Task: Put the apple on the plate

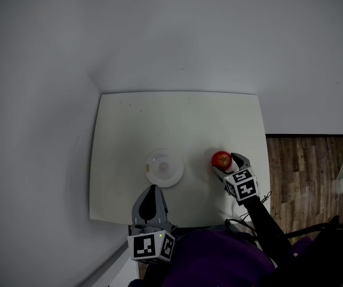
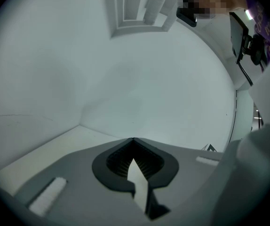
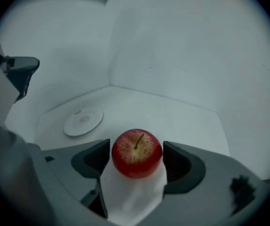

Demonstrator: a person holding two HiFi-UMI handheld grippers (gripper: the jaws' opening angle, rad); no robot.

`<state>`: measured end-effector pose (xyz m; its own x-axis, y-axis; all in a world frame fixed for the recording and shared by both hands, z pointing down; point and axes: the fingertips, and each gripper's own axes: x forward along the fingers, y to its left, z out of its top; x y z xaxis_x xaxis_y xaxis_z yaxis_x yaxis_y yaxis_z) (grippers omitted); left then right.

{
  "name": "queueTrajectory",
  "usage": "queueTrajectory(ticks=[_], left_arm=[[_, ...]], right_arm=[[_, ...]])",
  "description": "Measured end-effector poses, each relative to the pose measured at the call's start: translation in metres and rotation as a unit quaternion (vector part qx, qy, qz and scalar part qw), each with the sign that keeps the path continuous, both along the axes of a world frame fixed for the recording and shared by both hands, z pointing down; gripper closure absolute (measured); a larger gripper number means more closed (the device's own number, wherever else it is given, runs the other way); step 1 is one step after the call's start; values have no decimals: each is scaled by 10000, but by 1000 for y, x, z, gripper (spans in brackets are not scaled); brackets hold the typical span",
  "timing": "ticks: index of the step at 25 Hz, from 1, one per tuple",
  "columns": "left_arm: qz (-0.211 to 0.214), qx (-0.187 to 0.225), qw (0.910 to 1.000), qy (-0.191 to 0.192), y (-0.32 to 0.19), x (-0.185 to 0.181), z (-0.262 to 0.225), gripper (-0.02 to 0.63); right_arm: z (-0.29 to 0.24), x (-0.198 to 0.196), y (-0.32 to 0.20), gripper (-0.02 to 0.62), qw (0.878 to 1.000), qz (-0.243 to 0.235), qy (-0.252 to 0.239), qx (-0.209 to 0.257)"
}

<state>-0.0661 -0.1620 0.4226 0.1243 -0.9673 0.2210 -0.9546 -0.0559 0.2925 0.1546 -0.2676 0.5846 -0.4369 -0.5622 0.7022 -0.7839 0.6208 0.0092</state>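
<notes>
Item one: the table, white and square, set into a corner of pale walls, with wood floor to its right. We count two things on it.

Item two: the plate, white, round and bare, near the table's front edge and a little left of centre.

Item three: the apple, red with a speckled yellow crown. It sits upright on the table with its stem up, to the right of the plate and well apart from it.

Item four: the right gripper, tilted down at the apple. Its jaws are spread wide with the apple between them. The pads stand just beside the fruit on either side, and we see no squeeze — a released gripper bracketing the apple, which rests on the table.

Item five: the left gripper, held at the table's front edge just in front of the plate and pointing nearly level toward the far wall. We note its jaws clenched tip to tip — nothing between them.

Item six: a purple sleeve at the bottom of the head view, between the two grippers.
</notes>
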Motion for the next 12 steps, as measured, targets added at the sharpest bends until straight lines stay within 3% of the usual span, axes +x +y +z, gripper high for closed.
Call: queueTrajectory(ticks=[12], left_arm=[[-120, -4, 9999, 1, 9, -11, 0, 600]], right_arm=[[9, 2, 3, 256, 9998, 26, 101, -149]])
